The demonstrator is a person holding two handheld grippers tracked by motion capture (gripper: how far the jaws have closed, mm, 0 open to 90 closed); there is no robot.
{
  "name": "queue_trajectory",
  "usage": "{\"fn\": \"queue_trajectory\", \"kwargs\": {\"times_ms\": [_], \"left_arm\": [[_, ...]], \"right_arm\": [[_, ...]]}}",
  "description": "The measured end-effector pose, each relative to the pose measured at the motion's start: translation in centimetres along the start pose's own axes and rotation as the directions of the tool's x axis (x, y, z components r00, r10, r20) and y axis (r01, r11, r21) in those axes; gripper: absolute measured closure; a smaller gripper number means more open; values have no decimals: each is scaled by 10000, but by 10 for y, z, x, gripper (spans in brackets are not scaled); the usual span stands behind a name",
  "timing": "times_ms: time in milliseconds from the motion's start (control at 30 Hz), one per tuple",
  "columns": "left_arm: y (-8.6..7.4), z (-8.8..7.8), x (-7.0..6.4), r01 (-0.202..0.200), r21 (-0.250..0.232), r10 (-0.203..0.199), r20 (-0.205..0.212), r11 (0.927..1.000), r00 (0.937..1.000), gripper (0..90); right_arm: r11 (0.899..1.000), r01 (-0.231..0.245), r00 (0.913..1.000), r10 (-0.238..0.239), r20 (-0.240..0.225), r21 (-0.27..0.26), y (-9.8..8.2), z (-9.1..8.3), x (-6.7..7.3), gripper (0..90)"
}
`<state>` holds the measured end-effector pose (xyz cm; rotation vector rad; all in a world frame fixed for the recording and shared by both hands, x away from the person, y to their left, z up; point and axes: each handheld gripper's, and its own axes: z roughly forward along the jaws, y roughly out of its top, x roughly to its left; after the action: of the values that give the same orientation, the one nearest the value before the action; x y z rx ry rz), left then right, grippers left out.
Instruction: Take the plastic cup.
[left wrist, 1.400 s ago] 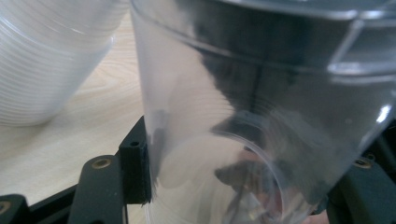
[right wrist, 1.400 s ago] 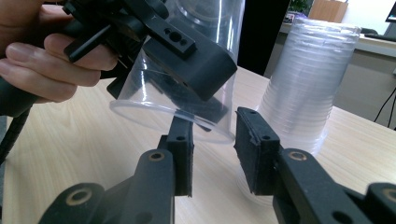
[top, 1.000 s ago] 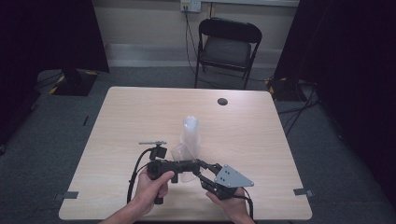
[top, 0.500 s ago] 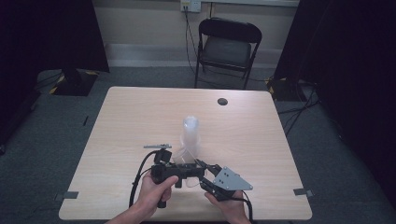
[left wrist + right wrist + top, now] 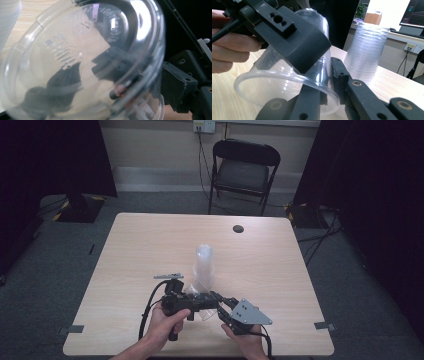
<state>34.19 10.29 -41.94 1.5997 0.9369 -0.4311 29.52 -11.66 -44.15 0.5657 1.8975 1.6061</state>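
Right tool [image 5: 325, 100], jaws just closing, clamps the clear plastic cup's [image 5: 287, 82] rim; left tool [image 5: 192, 302], jaws just opening, stands apart around it.

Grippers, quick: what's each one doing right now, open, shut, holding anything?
Left gripper: jaws just been opening, loose around the clear plastic cup, not pressing it.
Right gripper: jaws just been closing, now shut on the cup's rim.

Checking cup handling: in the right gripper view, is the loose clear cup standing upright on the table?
No. The clear cup lies tilted on its side above the table, its rim pinched by the right gripper.
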Motion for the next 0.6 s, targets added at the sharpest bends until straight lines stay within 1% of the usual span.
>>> {"fn": "queue_trajectory", "kwargs": {"times_ms": [33,133,167,200,267,367,400,467,533,567,600], "left_arm": [[0,0,0,7,17,-7,29,10000,10000,220],[1,-1,0,33,12,-33,285,10000,9996,213],[2,-2,1,-28,29,27,342,10000,9994,186],[2,-3,1,-15,-16,15,311,10000,9995,161],[3,-4,2,56,-4,-56,338,10000,9994,160],[4,-6,3,-72,-8,72,269,10000,9996,155],[4,-7,3,-235,7,235,227,9997,9995,155],[3,-8,2,-707,-130,708,52,9974,9975,154],[4,-10,2,-867,-149,868,16,9961,9962,155],[4,-11,2,-1025,-163,1025,34,9946,9947,155],[4,-11,2,-1139,-220,1136,-151,9932,9934,155]], "right_arm": [[10000,-68,10000,68,-6,-8,0,0,0,860],[10000,-19,10000,19,8,-54,0,-1,-1,871],[10000,0,10000,1,52,-76,1,-2,-1,880],[10000,-39,9999,39,121,-54,1,-2,-2,881],[9999,-103,9996,105,245,-79,1,-4,-6,882],[9997,-203,9990,208,384,-112,1,-5,-10,884],[9998,-177,9990,180,401,-74,1,-5,-11,885],[9997,-247,9989,247,391,3,1,-6,-12,885],[9996,-277,9989,275,373,57,0,-6,-14,884],[9995,-311,9988,307,394,108,0,-6,-15,884],[9991,-395,9984,389,421,134,-1,-6,-16,884]]}}
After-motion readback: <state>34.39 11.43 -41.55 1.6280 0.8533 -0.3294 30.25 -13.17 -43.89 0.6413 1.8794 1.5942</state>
